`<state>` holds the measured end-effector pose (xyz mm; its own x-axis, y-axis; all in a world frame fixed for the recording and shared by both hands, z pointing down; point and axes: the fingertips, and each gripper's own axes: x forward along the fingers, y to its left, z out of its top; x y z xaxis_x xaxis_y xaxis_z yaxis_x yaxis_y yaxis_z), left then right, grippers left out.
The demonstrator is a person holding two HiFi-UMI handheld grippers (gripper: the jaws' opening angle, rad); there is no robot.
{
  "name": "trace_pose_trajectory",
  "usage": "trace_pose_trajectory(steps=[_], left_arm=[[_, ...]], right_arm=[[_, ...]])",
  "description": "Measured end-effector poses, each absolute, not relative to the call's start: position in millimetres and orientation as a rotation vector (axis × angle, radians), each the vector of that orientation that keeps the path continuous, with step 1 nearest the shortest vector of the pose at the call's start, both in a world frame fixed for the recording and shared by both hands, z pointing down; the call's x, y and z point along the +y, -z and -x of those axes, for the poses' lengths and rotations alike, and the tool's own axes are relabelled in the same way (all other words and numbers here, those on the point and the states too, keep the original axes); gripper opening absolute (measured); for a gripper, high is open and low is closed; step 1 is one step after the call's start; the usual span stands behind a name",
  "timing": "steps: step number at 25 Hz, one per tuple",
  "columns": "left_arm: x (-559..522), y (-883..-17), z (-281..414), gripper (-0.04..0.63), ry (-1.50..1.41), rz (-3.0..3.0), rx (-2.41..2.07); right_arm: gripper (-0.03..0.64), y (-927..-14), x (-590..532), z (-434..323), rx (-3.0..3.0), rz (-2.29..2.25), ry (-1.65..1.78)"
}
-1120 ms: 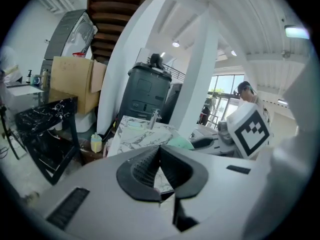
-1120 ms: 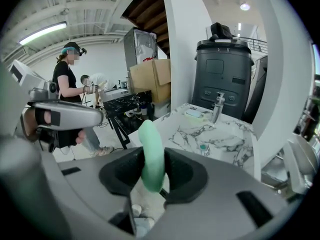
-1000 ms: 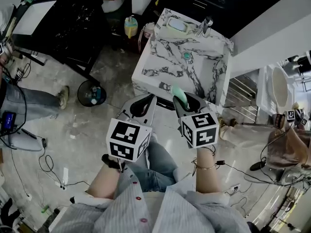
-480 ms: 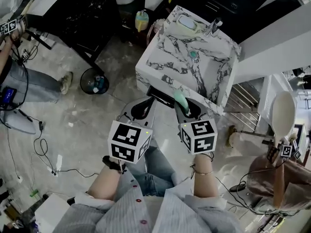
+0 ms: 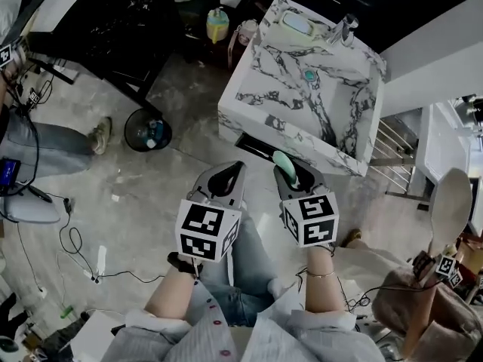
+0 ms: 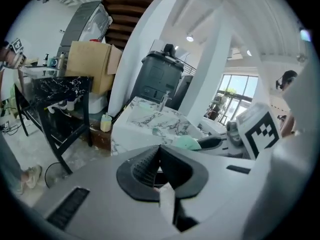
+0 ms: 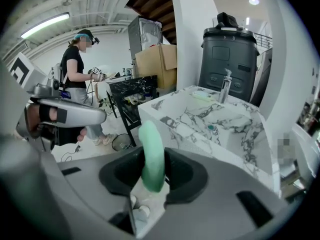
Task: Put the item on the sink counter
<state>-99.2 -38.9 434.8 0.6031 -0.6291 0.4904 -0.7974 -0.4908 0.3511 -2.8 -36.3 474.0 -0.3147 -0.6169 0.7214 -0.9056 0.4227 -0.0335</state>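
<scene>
Glossy white sink counter with dark marble veins. Just short of its near edge, the right gripper pinches a smooth, rounded mint-green item. The left gripper is pressed together on nothing.

The sink stands ahead of the person. A faucet sits on the sink's far rim, a dish lies just left of it on that rim, and the drain plug lies in the basin. A bottle and a jug stand on the floor by the sink's far left corner. A round bin stands well left of the sink, with a table behind it. The right gripper, with the item between its jaws, is just before the sink's near edge, and the left gripper is beside it on the left
</scene>
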Motion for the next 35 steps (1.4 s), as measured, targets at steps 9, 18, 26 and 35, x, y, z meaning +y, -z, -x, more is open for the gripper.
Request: trace_pose_trajectory(steps=[9, 18, 26, 35], left_arm=[[-37, -526, 103, 0.015, -0.437, -2.241, -1.115], [-26, -624, 92, 0.015, -0.443, -2.212, -1.059], [-18, -698, 84, 0.015, -0.472, -2.205, -1.019], [-34, -736, 78, 0.015, -0.455, -2.222, -1.024]], right_arm=[[0.13, -572, -39, 2, -2.006, -1.261, -0.608], [0.13, -676, -41, -8, -1.957, -1.271, -0.628], [0.13, -758, -49, -22, -1.909, -1.29, -0.636], [0.13, -815, -66, -36, -1.884, -1.345, -0.631]])
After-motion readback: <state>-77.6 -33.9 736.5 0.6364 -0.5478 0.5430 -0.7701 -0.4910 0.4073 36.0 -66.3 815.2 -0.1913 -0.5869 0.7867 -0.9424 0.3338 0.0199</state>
